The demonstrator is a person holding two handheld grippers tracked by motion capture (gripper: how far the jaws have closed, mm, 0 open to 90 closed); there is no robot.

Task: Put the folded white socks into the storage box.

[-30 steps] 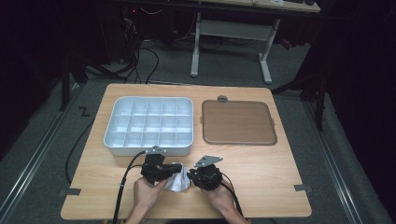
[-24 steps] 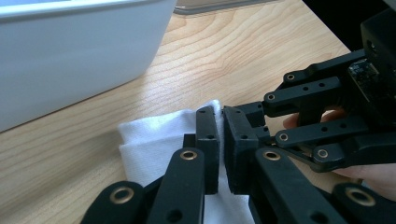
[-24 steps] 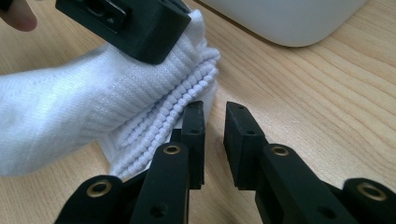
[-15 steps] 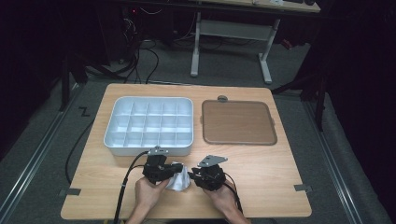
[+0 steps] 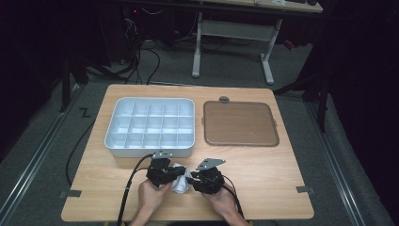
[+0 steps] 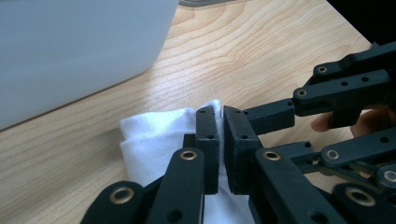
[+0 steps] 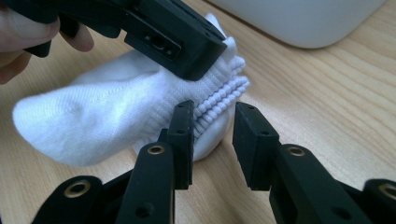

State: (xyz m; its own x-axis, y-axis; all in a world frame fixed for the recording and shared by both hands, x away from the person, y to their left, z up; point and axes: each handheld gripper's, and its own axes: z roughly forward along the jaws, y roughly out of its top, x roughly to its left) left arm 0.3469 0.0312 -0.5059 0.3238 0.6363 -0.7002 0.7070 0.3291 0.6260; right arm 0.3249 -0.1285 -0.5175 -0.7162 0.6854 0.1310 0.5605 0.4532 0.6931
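Note:
A white sock (image 5: 179,183) lies bunched on the wooden table near the front edge, between two hand-held grippers. My left gripper (image 6: 221,140) is shut on a fold of the sock (image 6: 154,140). It reaches in over the sock (image 7: 102,112) from the upper left of the right gripper view, where the left gripper (image 7: 173,32) presses on the fabric. My right gripper (image 7: 212,135) has just been opening. Its jaws stand apart, the ribbed cuff lies against the left one, and bare table shows in the gap. In the high view the right gripper (image 5: 194,179) faces the left gripper (image 5: 172,173).
A white compartment tray (image 5: 148,151) stands just behind the hands, its wall close in the left gripper view (image 6: 70,51). A brown mat (image 5: 239,123) lies to its right, with a small grey object (image 5: 224,99) at its far edge. A hand holds each gripper at the table's front edge.
Both hands stay at the front edge with the sock between them. The high view is too small to show the jaws moving.

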